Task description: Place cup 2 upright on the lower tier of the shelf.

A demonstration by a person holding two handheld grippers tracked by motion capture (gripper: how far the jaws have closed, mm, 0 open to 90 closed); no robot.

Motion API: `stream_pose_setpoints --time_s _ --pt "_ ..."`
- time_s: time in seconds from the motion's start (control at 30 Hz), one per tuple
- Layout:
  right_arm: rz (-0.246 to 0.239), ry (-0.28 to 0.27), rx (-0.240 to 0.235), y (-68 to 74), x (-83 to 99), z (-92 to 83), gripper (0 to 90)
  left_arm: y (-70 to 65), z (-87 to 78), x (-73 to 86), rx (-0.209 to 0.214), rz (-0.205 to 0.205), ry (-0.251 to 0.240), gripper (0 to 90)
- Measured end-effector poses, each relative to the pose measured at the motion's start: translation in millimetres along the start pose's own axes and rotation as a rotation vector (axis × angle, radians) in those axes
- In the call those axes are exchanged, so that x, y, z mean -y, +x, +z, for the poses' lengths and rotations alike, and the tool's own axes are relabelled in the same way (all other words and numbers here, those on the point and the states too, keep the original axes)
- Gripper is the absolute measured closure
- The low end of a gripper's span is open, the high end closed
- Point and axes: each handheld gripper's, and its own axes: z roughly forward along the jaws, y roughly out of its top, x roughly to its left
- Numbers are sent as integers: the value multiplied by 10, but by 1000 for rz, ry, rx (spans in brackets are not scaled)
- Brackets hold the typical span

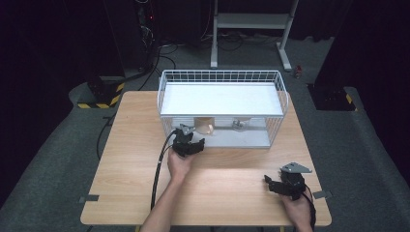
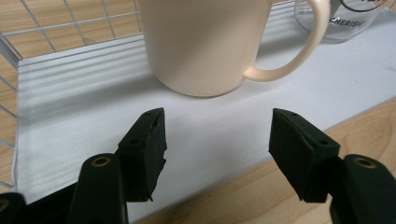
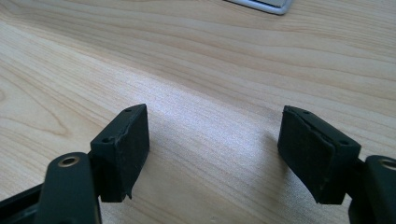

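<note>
My left fingers [image 2: 217, 154] stand apart with nothing between them, just in front of the cream mug [image 2: 205, 44], which sits upright on the white bottom shelf [image 2: 84, 93] of the wire rack [image 1: 220, 79], handle toward a clear glass [image 2: 348, 21] beside it. My right fingers [image 3: 212, 154] hang wide open and empty over the bare wooden worktop [image 3: 196, 70], well apart from the rack.
</note>
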Motion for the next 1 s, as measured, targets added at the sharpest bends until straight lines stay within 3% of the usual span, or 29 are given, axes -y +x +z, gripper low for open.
stream_pose_setpoints --time_s 0.47,1.0 --pt "0 0 0 0 0 0 252 -45 -95 -2 28 32 -2 327" --pt "0 0 0 0 0 0 252 -13 -234 58 35 3 -28 278"
